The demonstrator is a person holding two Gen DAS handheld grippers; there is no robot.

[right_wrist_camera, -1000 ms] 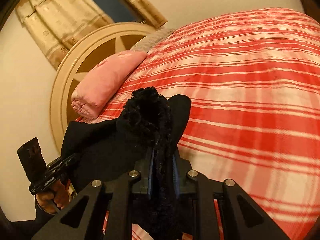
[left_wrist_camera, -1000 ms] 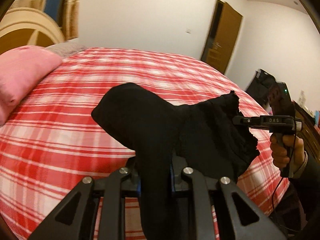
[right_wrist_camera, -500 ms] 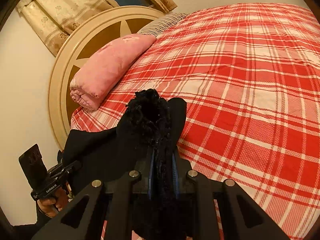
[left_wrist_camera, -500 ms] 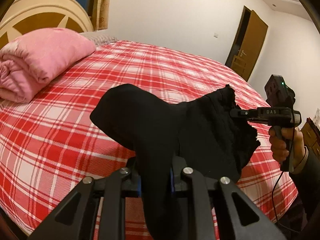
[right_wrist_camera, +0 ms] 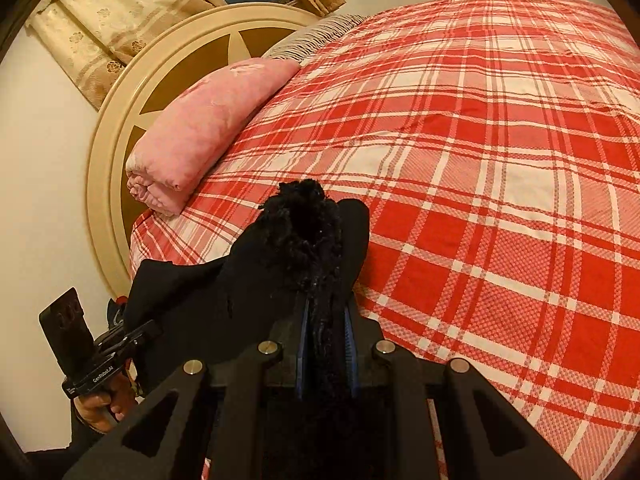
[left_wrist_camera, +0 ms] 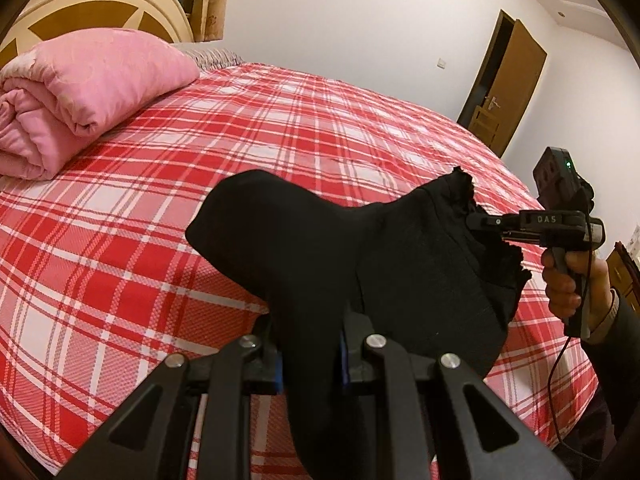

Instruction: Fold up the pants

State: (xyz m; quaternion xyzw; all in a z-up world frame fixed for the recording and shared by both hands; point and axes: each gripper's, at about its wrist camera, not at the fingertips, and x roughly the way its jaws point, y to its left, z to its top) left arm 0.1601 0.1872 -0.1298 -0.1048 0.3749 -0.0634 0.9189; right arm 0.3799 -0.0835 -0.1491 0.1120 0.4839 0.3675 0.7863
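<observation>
Black pants (left_wrist_camera: 400,264) hang in the air between both grippers, above the near edge of a bed with a red plaid cover (left_wrist_camera: 200,168). My left gripper (left_wrist_camera: 310,356) is shut on one bunched end of the pants. My right gripper (right_wrist_camera: 325,336) is shut on the other, fuzzy-edged end (right_wrist_camera: 308,224). In the left wrist view the right gripper (left_wrist_camera: 480,222) clamps the cloth at the right. In the right wrist view the left gripper (right_wrist_camera: 140,334) holds it at the lower left. The lower part of the pants is hidden below the frames.
A rolled pink blanket (left_wrist_camera: 80,92) lies at the head of the bed by a round cream headboard (right_wrist_camera: 160,80). The plaid cover (right_wrist_camera: 500,160) stretches ahead of both grippers. A brown door (left_wrist_camera: 504,88) stands at the far right wall.
Both grippers have moved with the pants over the bed. The views tilted down and toward the headboard, so the pink blanket now shows larger. The grips have not changed.
</observation>
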